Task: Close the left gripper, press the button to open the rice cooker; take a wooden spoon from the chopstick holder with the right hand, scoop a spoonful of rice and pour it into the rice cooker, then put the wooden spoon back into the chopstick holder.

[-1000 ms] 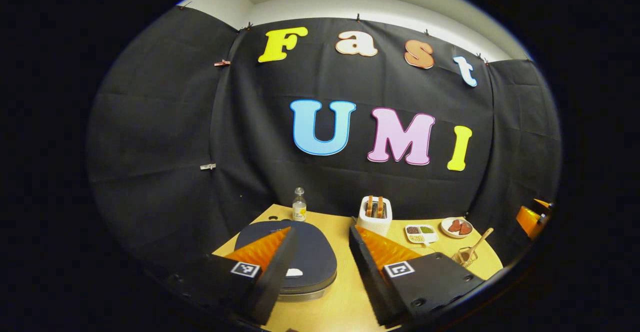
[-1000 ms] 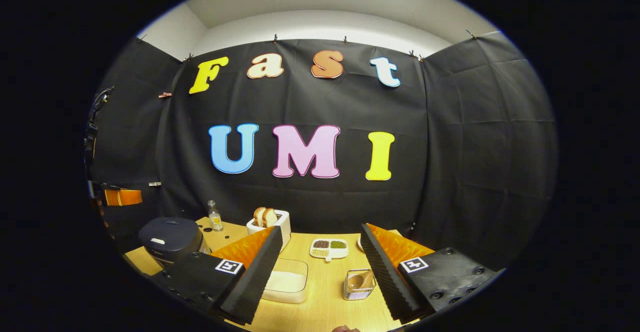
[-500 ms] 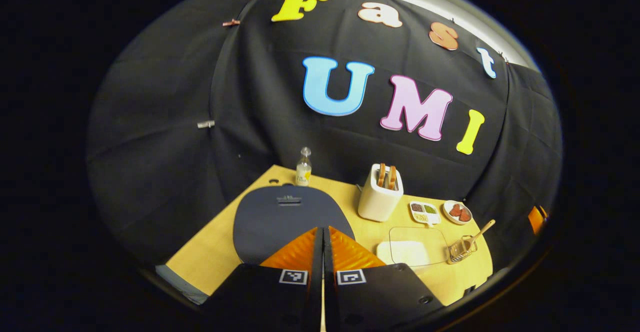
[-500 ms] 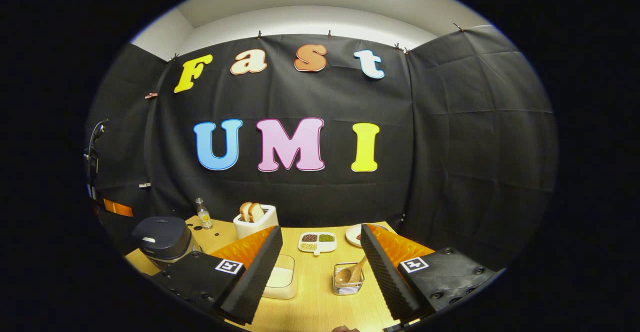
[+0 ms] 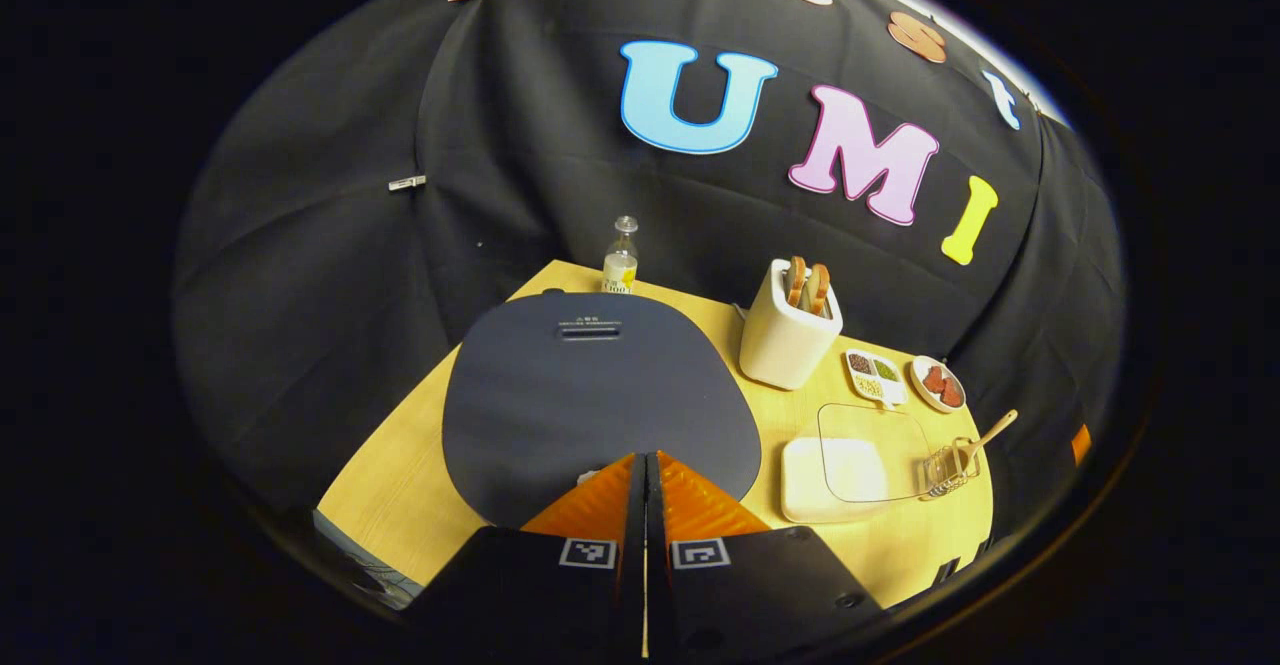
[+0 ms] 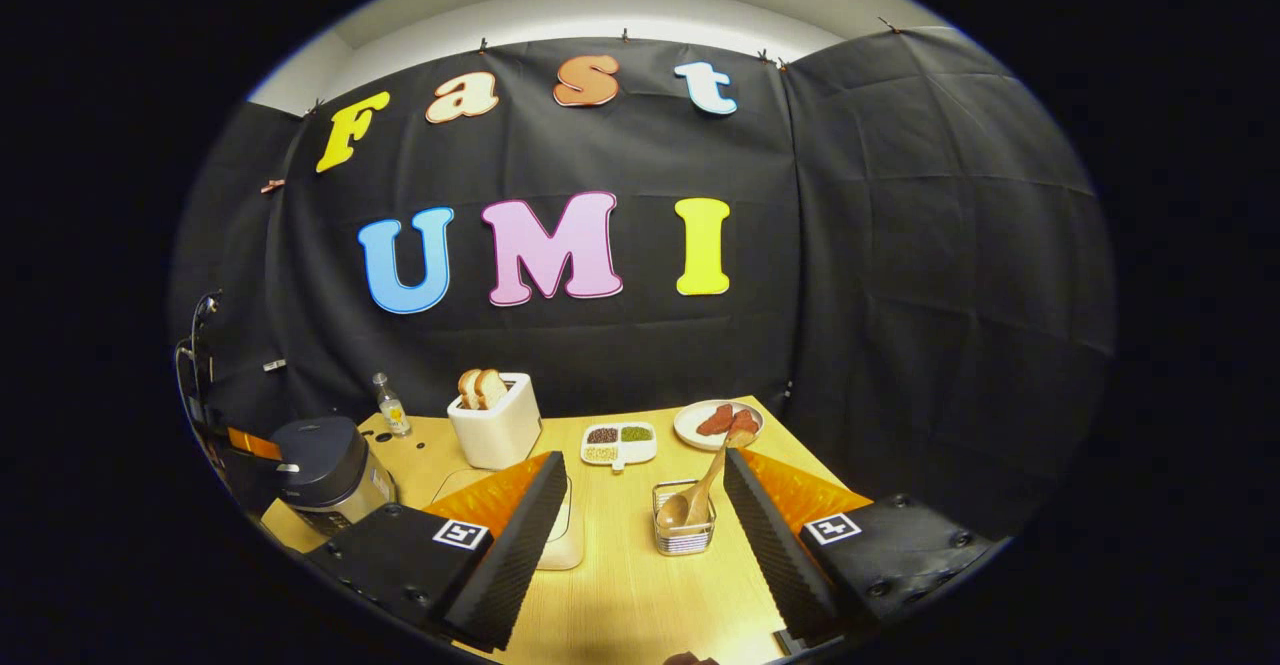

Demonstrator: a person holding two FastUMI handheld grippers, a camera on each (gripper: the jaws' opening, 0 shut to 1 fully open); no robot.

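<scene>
Right gripper: fingers spread wide above the table. Between them ahead, wire chopstick holder containing wooden spoon. Rice cooker far left, lid down.

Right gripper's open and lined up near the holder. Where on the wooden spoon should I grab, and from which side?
Grip the wooden spoon on its bare handle, above the wire chopstick holder. The bowl sits low inside the basket, so only the handle is free. It leans up and away toward the plate, so bring the right gripper in from above, one finger on each side of the handle.
</scene>
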